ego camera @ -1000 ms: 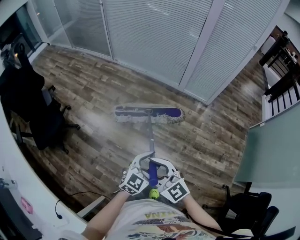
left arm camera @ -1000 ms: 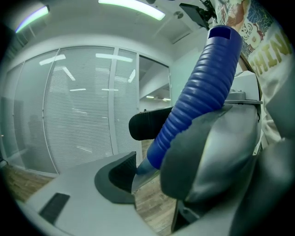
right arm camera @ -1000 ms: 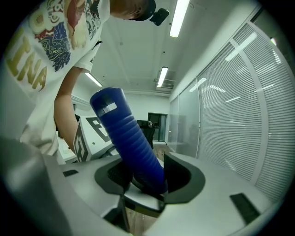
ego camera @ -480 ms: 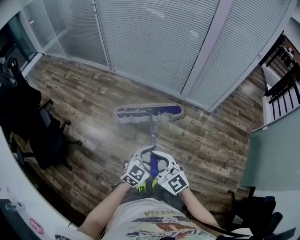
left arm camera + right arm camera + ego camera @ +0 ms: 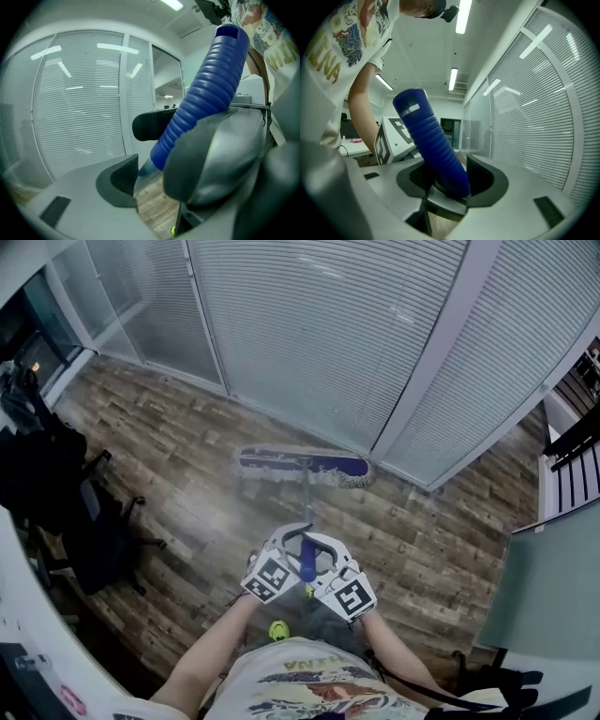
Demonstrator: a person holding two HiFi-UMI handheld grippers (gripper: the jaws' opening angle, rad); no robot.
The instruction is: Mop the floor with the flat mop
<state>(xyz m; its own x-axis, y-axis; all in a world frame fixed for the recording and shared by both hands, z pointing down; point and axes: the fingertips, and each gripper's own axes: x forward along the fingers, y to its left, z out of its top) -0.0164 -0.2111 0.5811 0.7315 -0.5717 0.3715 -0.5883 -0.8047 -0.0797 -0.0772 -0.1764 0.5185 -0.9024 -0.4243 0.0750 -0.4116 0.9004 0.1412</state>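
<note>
The flat mop's blue head (image 5: 302, 465) with pale fringe lies on the wood floor close to the glass wall. Its thin pole (image 5: 306, 507) runs back to a blue ribbed handle (image 5: 307, 563). My left gripper (image 5: 281, 554) and right gripper (image 5: 330, 563) meet around that handle in front of my body. In the left gripper view the handle (image 5: 201, 89) slants up between the left gripper's (image 5: 140, 154) dark pads. In the right gripper view the handle (image 5: 433, 145) stands clamped in the right gripper (image 5: 447, 180), a pad (image 5: 480, 180) against its side.
A glass partition with white blinds (image 5: 328, 324) runs across just beyond the mop head. A black office chair draped with dark cloth (image 5: 66, 493) stands at the left. A pale green panel (image 5: 553, 596) is at the right. My yellow-green shoe (image 5: 278, 629) shows below the grippers.
Both grippers and the mop have travelled forward over the floor; the mop head now lies nearer the glass wall. The chair has slid back at the left. The grips look unchanged.
</note>
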